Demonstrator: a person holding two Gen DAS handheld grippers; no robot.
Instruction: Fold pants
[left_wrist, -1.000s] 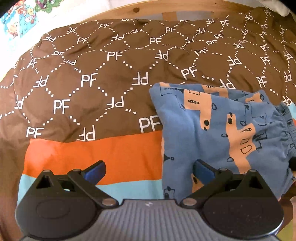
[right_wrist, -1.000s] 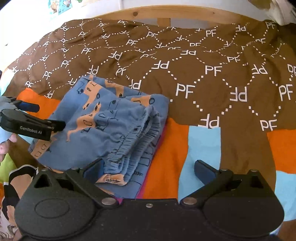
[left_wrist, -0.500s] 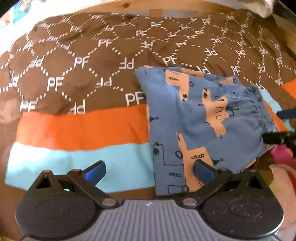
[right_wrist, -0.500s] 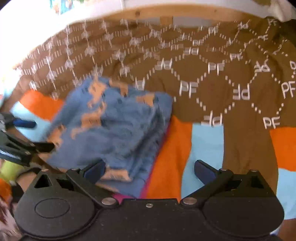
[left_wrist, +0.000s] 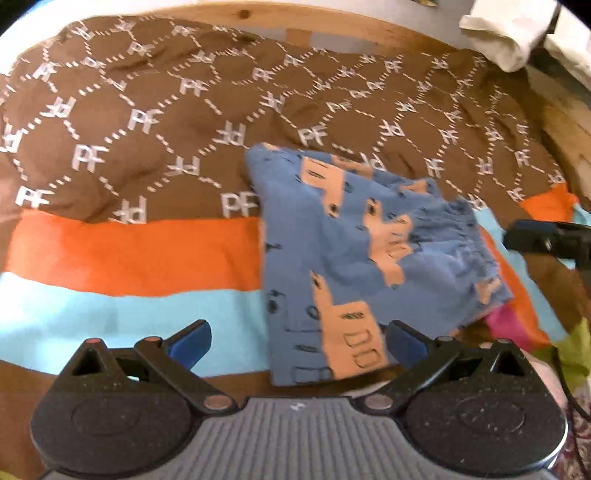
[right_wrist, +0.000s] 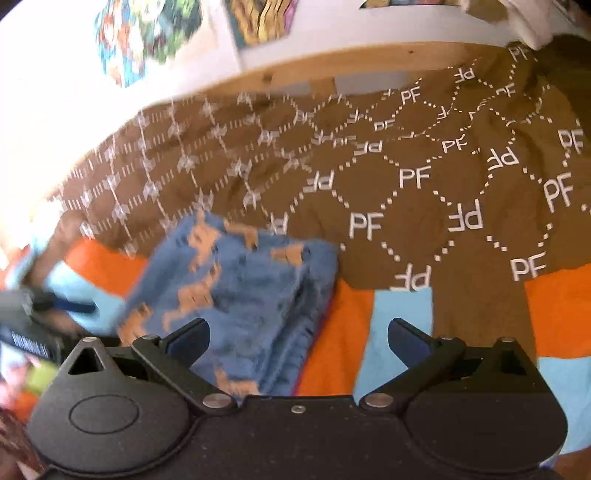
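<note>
The left gripper (left_wrist: 297, 341) hangs with fingers spread wide, grasping nothing, over the bedspread's (left_wrist: 140, 254) near edge. The folded blue pants (left_wrist: 362, 258) lie by that edge, across its orange and light-blue stripes. The right gripper (right_wrist: 299, 341) hovers released, holding nothing.

Blue pants (left_wrist: 362, 258) printed with tan animals and dark outlines, brown bedspread (left_wrist: 155, 122) with white dotted diamonds and white PF letters, orange and light blue bands along its edge, black grippers with blue pads (left_wrist: 188, 341).
</note>
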